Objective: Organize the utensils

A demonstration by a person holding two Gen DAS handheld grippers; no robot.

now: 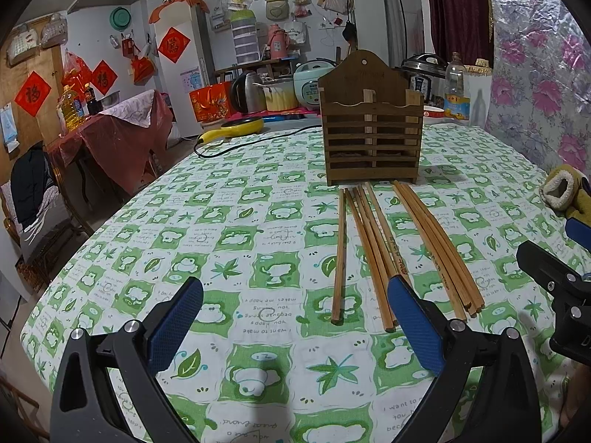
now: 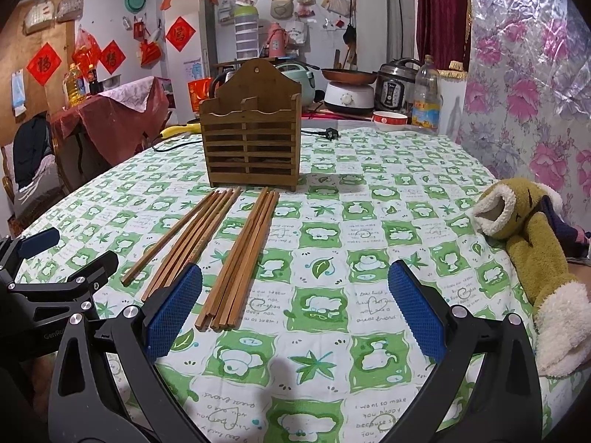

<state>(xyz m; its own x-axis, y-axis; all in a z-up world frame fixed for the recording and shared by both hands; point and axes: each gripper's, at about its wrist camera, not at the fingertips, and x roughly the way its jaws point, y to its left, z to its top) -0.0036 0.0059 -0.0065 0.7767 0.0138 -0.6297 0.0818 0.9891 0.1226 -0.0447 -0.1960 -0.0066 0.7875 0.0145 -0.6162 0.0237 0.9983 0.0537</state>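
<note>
Two hand-held grippers hover over the near edge of the table (image 1: 258, 199), both with jaws spread wide and holding nothing: the left hand-held gripper (image 1: 295, 317) and the right hand-held gripper (image 2: 295, 295). Wooden chopsticks (image 1: 373, 247) lie loose on the cloth just before the slatted wooden holder (image 1: 371, 140), which stands upright toward the far edge.

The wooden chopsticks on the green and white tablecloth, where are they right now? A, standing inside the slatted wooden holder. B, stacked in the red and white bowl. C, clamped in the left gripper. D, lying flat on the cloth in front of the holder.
D: the wooden chopsticks lie flat on the tablecloth in front of the slatted wooden holder, and both grippers are open and empty.
</note>
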